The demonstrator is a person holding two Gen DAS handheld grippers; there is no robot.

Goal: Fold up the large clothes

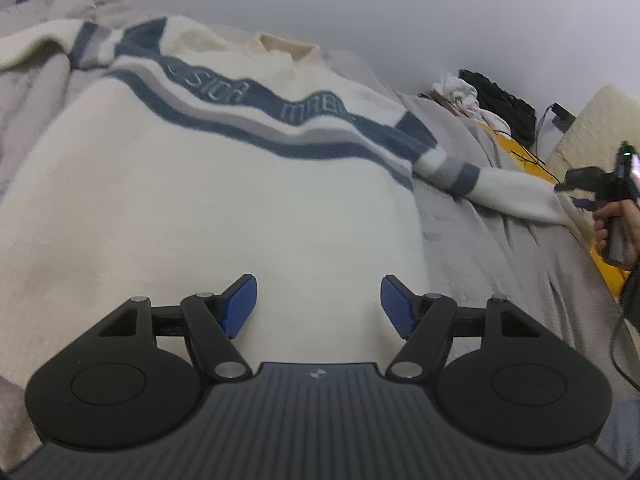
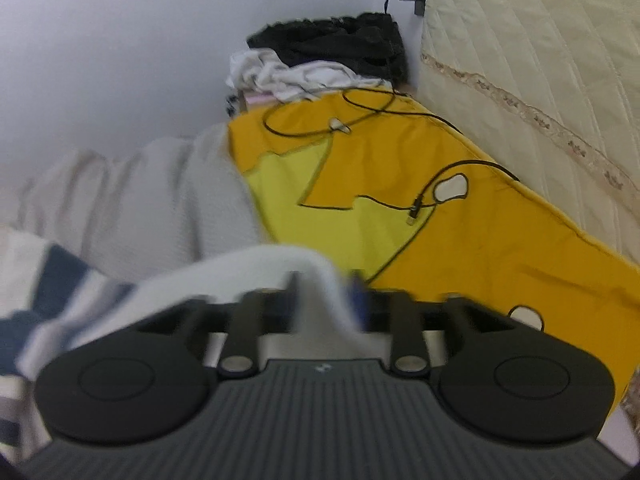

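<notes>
A bed covered by a grey blanket (image 1: 472, 232) stands against a pale wall, with a yellow sheet (image 2: 460, 232) showing past the blanket's right edge and a quilted cream panel (image 2: 532, 92) rising beyond it. In the far right corner lie a black garment (image 2: 340, 44) and crumpled white cloth (image 2: 288, 72), and thin black cables (image 2: 360, 112) loop over the yellow sheet.

A cream sweater (image 1: 208, 208) with navy and grey stripes lies spread flat on the blanket, front up. Its long axis runs from the near hem to the collar (image 1: 286, 46) at the far side; the chest stripe crosses it from left to right. Its right sleeve (image 1: 496, 184) stretches out to the right, the cuff end toward the bed's right edge.

The left gripper (image 1: 318, 304) points forward and downward over the lower body of the sweater, its blue pads spread wide apart with only flat knit seen between them, nothing pinched.

A hand (image 1: 616, 232) at the far right holds the right gripper (image 2: 326, 292), tilted downward at the end of the right sleeve. In the right wrist view the white sleeve cloth drapes between its fingers; the view is blurred, but the jaws stand parted and do not clamp the cloth.
</notes>
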